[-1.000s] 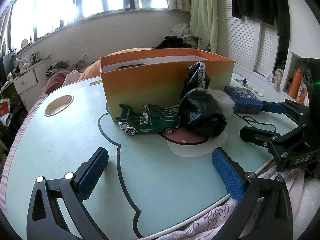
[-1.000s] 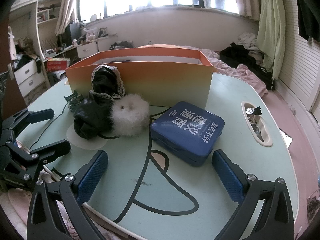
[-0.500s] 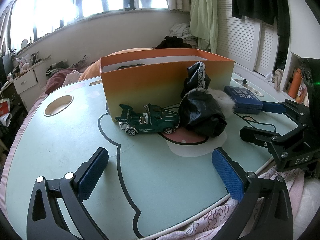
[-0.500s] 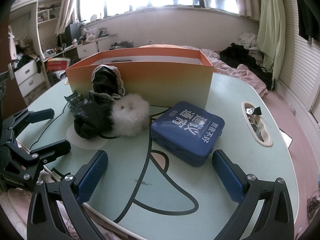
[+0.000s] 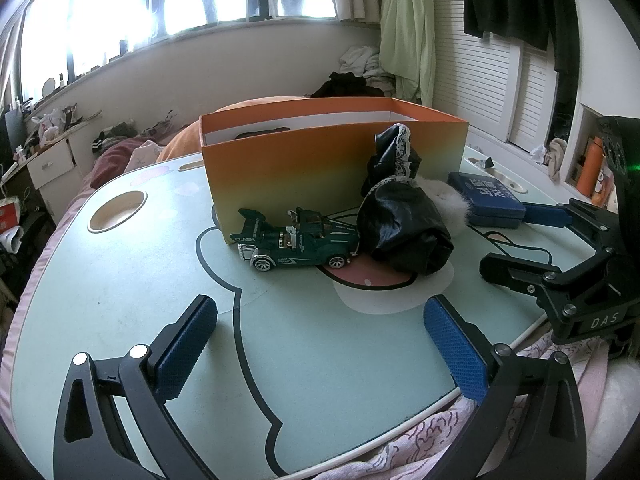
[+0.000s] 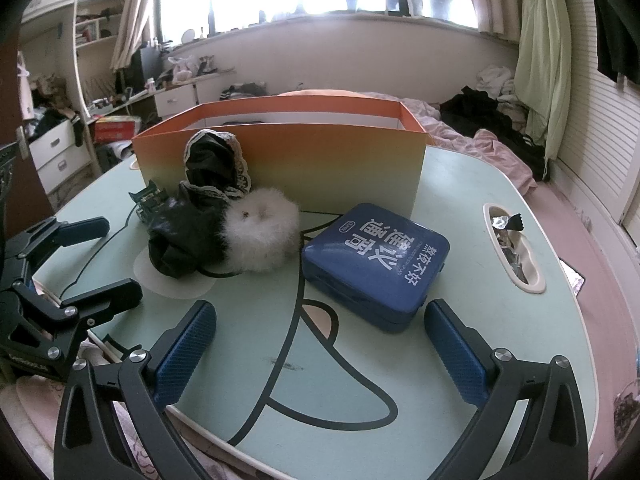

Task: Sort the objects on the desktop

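A green toy car [image 5: 296,242] stands on the pale green table [image 5: 120,288] in front of an open orange box [image 5: 332,160]. A black lace-trimmed pouch with a white fluffy ball [image 6: 208,216] lies right of the car. A blue tin [image 6: 376,264] lies further right. My left gripper [image 5: 320,340] is open and empty, over the table's near edge, short of the car. My right gripper [image 6: 320,352] is open and empty, just in front of the tin. The car [image 6: 150,200] is mostly hidden behind the pouch in the right wrist view.
The table has a round cup hole [image 5: 116,212] at the left and an oblong slot with wrappers [image 6: 512,248] at the right. Pink bedding [image 5: 440,440] lies under the near edge. A bed, drawers and a window stand behind.
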Tool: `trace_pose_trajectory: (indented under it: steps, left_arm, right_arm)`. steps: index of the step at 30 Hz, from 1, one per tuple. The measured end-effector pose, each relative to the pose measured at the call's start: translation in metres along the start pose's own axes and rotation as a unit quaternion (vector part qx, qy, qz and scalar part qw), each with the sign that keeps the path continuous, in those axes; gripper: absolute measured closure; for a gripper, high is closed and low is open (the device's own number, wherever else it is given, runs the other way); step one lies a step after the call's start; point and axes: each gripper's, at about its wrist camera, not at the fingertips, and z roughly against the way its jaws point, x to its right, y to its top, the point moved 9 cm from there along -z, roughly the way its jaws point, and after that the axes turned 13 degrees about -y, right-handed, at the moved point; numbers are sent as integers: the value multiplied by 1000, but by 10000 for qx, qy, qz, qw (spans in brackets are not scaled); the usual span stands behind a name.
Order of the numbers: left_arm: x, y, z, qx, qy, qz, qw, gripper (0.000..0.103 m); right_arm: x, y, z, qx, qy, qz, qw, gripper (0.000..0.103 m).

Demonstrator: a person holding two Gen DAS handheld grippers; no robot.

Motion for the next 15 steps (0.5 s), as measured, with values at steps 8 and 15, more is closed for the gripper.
trace_pose_trajectory:
  steps: [8,15]
  left_arm:
    - [-1,0,1,-2,-2,2,10000,0]
    - [0,5,1,-104,70,-77,9999,16]
  right_arm:
    - [0,0,-1,2,-1,1,10000,0]
    - [1,-1,0,5,0,-1,10000,0]
